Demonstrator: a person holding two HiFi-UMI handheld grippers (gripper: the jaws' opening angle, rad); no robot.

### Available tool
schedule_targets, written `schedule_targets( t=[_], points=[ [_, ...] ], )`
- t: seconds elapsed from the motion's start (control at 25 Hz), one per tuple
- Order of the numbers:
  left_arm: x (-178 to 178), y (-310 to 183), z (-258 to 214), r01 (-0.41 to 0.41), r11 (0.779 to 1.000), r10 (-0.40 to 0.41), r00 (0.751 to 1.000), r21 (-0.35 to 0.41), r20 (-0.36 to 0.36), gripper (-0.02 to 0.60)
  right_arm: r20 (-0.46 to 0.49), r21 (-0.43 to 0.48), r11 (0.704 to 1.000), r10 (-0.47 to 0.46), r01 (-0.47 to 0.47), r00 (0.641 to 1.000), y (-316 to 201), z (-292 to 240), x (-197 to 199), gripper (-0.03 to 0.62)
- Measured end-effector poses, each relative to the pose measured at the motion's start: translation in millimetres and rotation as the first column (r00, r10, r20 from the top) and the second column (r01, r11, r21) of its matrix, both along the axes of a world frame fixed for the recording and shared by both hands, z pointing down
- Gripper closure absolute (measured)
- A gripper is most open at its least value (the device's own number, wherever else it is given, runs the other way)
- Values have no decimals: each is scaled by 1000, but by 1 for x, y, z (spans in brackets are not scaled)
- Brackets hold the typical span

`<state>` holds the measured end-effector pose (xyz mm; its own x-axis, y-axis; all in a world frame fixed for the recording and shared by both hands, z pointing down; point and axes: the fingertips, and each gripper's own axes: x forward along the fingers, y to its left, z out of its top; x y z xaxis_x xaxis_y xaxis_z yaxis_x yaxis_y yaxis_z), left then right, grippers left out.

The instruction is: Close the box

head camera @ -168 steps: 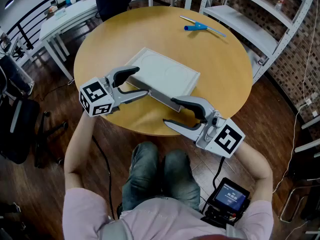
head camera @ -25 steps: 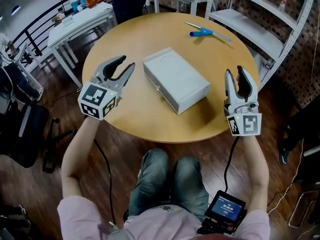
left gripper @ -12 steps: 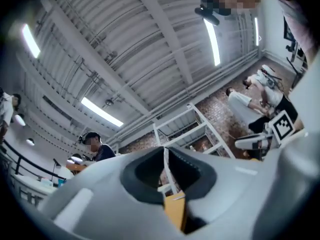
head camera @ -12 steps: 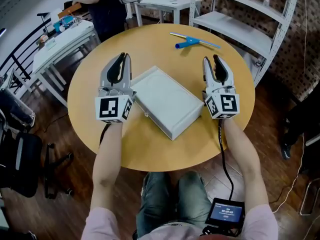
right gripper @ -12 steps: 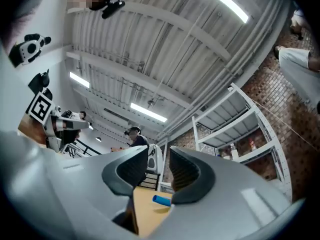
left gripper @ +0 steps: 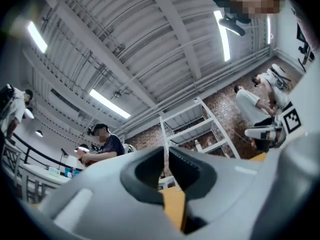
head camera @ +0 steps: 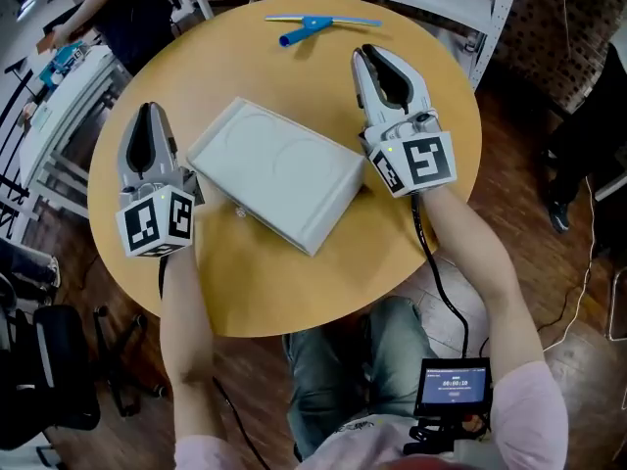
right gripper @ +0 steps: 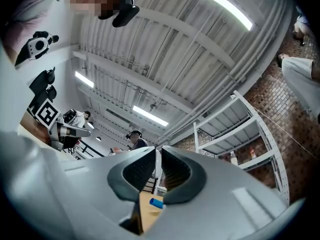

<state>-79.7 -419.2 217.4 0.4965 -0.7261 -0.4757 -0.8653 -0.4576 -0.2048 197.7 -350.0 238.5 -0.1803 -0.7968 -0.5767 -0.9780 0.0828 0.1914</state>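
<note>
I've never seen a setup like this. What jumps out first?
A closed grey box lies in the middle of a round wooden table. The left gripper and the right gripper, each bearing a marker cube, flank it with jaws shut and empty. A blue-handled tool lies at the far edge.

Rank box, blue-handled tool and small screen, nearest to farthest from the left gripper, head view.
1. box, right beside the left gripper.
2. blue-handled tool, far side of the table.
3. small screen, below the table edge, by the lap.
</note>
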Motion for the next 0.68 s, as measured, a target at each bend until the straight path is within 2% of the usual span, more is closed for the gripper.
schedule_targets(
  t=[0.28, 0.4, 0.56, 0.68],
  points=[
    [-11, -9, 9, 30, 999, -31, 999, -41, -31, 557, 24, 20, 996, 85, -86, 996, 6, 2, 21, 563],
    [-9, -13, 16, 13, 997, -17, 999, -74, -51, 575, 17, 24, 996, 90, -90, 996, 8, 2, 19, 563],
    [1, -15, 24, 9, 997, -8, 1000, -80, 6, 575, 27, 24, 995, 93, -93, 995, 10, 1, 20, 563],
    [1, -13, 25, 12, 997, -10, 1000, -72, 23, 577, 33, 22, 995, 94, -95, 995, 11, 1, 19, 563]
  ],
)
